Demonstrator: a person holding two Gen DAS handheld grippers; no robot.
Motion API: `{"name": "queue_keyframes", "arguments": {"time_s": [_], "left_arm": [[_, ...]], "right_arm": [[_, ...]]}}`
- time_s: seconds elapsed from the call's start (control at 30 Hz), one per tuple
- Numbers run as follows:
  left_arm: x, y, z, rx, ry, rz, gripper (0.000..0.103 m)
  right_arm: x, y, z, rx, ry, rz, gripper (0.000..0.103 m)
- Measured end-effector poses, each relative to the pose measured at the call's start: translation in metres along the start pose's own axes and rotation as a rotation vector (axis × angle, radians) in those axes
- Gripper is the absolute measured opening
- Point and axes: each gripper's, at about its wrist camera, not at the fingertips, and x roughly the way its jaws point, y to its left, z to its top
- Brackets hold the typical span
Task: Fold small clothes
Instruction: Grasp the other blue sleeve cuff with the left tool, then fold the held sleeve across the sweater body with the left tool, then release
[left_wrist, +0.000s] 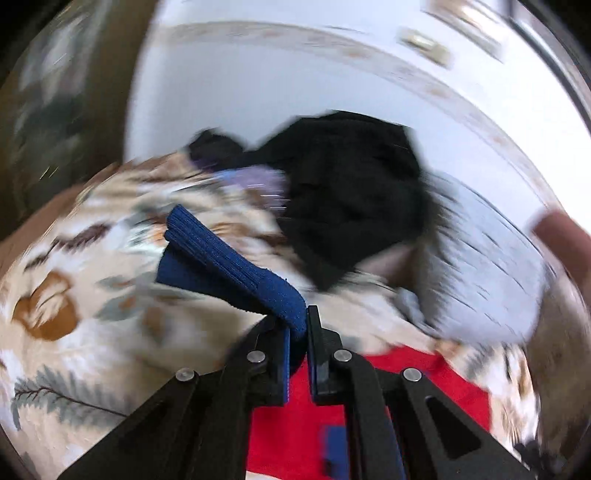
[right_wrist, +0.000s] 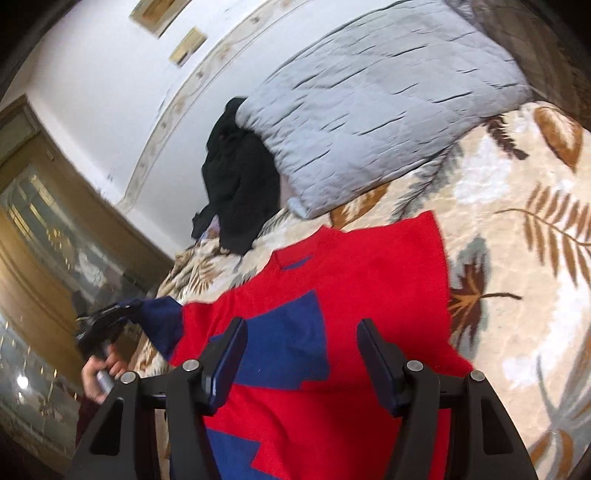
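A small red sweater (right_wrist: 369, 280) with blue patches lies spread on the leaf-patterned bedspread (right_wrist: 517, 229). Its navy blue sleeve (left_wrist: 229, 266) is pinched at the cuff in my left gripper (left_wrist: 299, 328), which is shut on it and holds it lifted off the bed. The red body shows below that gripper (left_wrist: 406, 384). From the right wrist view the left gripper (right_wrist: 107, 317) holds the sleeve (right_wrist: 162, 317) out to the sweater's left. My right gripper (right_wrist: 301, 354) is open and empty, hovering over the sweater's blue chest patch.
A grey quilted pillow (right_wrist: 376, 110) lies at the head of the bed, with a heap of black clothing (right_wrist: 240, 177) beside it. A white wall and a wooden door (right_wrist: 44, 229) stand beyond. The left wrist view is motion-blurred.
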Motion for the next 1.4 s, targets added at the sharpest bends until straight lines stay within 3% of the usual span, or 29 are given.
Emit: {"name": "queue_keyframes", "arguments": {"time_s": [0.2,0.3,0.37,0.4,0.47,0.5,0.53,0.63,0.83,1.13,1.2,1.27,1.37,1.4], "left_arm": [[-0.009,-0.135,-0.044,0.216,0.076,-0.199,0.007],[-0.002,-0.19,-0.08,0.319,0.215,-0.334,0.011],[-0.006,-0.203,-0.091,0.364,0.262,-0.346,0.011],[-0.013,-0.201,-0.09,0.373,0.244,-0.335,0.015],[-0.026,-0.184,-0.082,0.339,0.198,-0.304,0.045],[-0.033,-0.166,-0.075,0.285,0.162,-0.285,0.066],[-0.038,-0.152,-0.072,0.251,0.139,-0.275,0.071],[-0.032,-0.107,-0.067,0.152,0.114,-0.185,0.071],[0.022,-0.054,-0.084,0.099,0.198,0.041,0.071],[0.065,-0.039,-0.112,0.101,0.322,0.134,0.071],[0.067,-0.042,-0.117,0.114,0.338,0.143,0.07],[0.069,-0.043,-0.118,0.124,0.341,0.144,0.07],[0.065,-0.045,-0.116,0.118,0.327,0.145,0.07],[0.063,-0.046,-0.115,0.115,0.322,0.141,0.07]], "right_arm": [[-0.016,-0.018,0.012,0.075,-0.04,-0.035,0.066],[-0.023,-0.026,0.017,0.1,-0.062,-0.049,0.066],[-0.027,-0.03,0.02,0.105,-0.074,-0.053,0.067],[-0.028,-0.031,0.021,0.109,-0.073,-0.047,0.07],[-0.027,-0.033,0.023,0.12,-0.062,-0.03,0.079],[-0.026,-0.033,0.023,0.124,-0.057,-0.022,0.079],[-0.024,-0.032,0.023,0.123,-0.049,-0.009,0.079],[-0.011,-0.025,0.017,0.098,0.002,-0.011,0.079],[0.029,-0.03,0.016,0.065,0.105,-0.087,0.079],[0.086,-0.049,0.018,-0.025,0.21,-0.139,0.074],[0.094,-0.049,0.019,-0.049,0.221,-0.14,0.062],[0.102,-0.043,0.017,-0.078,0.258,-0.118,0.033],[0.105,-0.025,0.014,-0.167,0.25,-0.104,0.011],[0.101,-0.021,0.016,-0.174,0.224,-0.106,0.01]]}}
